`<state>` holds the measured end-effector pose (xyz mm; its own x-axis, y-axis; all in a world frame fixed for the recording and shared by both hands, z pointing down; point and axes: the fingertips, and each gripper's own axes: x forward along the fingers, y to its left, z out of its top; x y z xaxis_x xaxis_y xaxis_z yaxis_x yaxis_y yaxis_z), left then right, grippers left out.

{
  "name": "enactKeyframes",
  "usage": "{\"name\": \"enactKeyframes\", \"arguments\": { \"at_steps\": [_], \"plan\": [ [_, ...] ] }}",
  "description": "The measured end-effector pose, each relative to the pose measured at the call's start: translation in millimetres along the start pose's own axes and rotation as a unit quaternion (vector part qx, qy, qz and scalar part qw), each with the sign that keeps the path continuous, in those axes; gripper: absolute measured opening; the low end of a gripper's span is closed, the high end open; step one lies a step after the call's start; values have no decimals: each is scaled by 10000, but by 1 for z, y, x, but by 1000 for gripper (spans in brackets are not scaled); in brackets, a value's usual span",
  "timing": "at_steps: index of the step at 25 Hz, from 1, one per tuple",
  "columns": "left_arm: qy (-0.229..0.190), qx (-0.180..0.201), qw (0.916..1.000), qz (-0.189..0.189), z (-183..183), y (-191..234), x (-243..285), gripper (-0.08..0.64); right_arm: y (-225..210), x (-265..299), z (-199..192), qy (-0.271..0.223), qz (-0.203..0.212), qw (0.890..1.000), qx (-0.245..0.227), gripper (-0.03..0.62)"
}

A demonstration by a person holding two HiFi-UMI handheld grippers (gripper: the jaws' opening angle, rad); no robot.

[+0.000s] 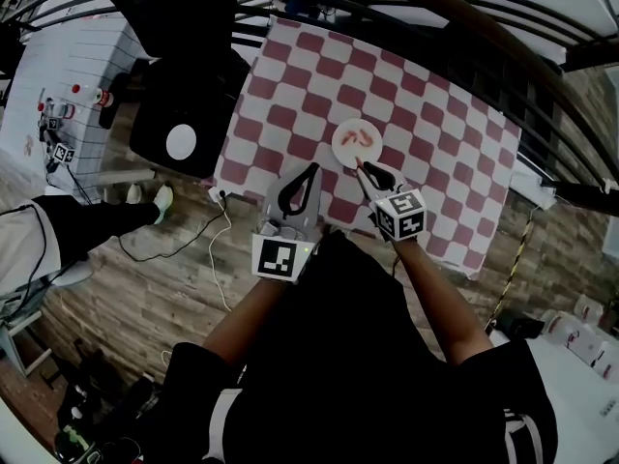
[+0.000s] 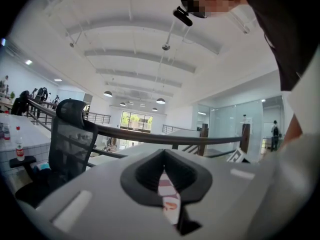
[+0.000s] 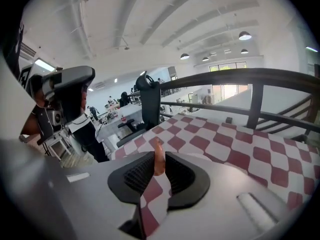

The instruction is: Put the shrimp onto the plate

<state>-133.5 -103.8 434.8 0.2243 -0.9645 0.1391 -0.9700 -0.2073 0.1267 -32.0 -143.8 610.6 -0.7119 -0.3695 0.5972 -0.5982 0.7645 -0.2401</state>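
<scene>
A white plate (image 1: 340,144) lies on the red-and-white checked cloth (image 1: 435,133), and two orange shrimp (image 1: 360,137) lie on it. My right gripper (image 1: 361,165) hovers at the plate's near edge, shut on another shrimp (image 3: 158,156) that stands upright between its tips (image 3: 159,160). To its left my left gripper (image 1: 309,170) rests above the cloth's near edge with its jaws together and nothing in them. In the left gripper view its jaws (image 2: 163,159) meet at the tip. Below them a narrow slit shows the cloth and an orange shape (image 2: 171,204).
A black office chair (image 1: 179,114) stands left of the table. White benches (image 1: 68,75) with bottles are further left. A dark railing (image 1: 542,37) runs behind the table. A white cable (image 1: 221,249) lies on the wooden floor. A person's leg (image 1: 87,220) reaches in from the left.
</scene>
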Motion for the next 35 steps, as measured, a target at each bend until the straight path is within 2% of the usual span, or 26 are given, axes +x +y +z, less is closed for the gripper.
{"name": "enactKeyframes", "arguments": {
  "at_steps": [5,10,14,26,33,35],
  "plan": [
    [125,73,9999,23,-10,4,-2,8,-15,24,-14,271,80,9993,253,66],
    [323,59,9995,47,-21,10,0,8,-36,42,-20,554,-89,9984,91,67],
    [296,64,9995,77,-19,15,4,8,-42,58,-33,866,-165,9961,-41,67],
    [393,-66,9991,-148,-26,15,10,8,-59,96,-76,1611,-254,9866,51,66],
    [446,-131,9989,-74,-29,17,7,8,-64,109,-91,1833,-325,9825,-14,67],
    [491,7,9988,-68,-27,17,4,8,-64,112,-93,1833,-355,9824,-2,67]
  ]
}}
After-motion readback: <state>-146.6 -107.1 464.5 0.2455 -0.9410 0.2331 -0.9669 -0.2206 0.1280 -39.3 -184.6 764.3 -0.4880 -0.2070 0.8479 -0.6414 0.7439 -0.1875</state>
